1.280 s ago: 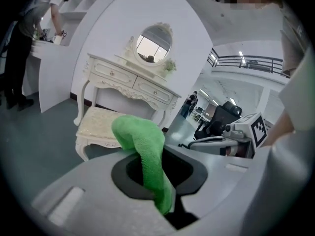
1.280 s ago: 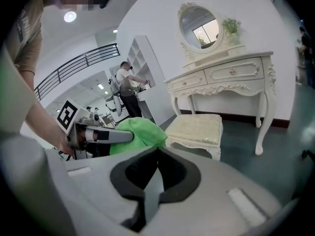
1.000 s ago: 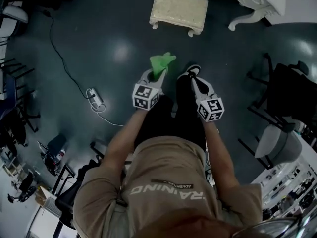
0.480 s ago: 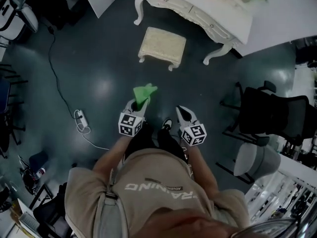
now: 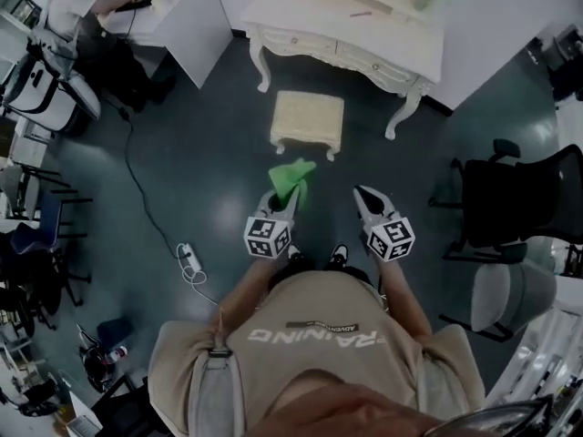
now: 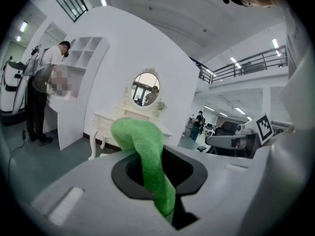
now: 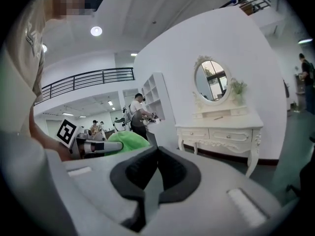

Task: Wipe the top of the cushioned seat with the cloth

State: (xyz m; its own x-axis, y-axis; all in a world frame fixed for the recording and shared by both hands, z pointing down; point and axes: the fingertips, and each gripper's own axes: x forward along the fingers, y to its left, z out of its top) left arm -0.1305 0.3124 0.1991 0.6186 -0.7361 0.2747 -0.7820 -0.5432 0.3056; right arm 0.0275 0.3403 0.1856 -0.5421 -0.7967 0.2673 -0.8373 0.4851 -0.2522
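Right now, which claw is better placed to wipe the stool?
Left. The left claw grips the green cloth and points toward the cushioned stool; the right claw is shut and empty.

Across the back of the shirt (image 5: 305,337), upside down in the head view: "TRAINING" in pale capitals, first letter less clear than the rest. Just beside it, a small dark strip (image 5: 322,325) with tiny print, too small to read. On the marker cube of the left hand-held gripper (image 5: 284,195) and of the right hand-held gripper (image 5: 365,195): black-and-white square code patterns only, without letters or digits
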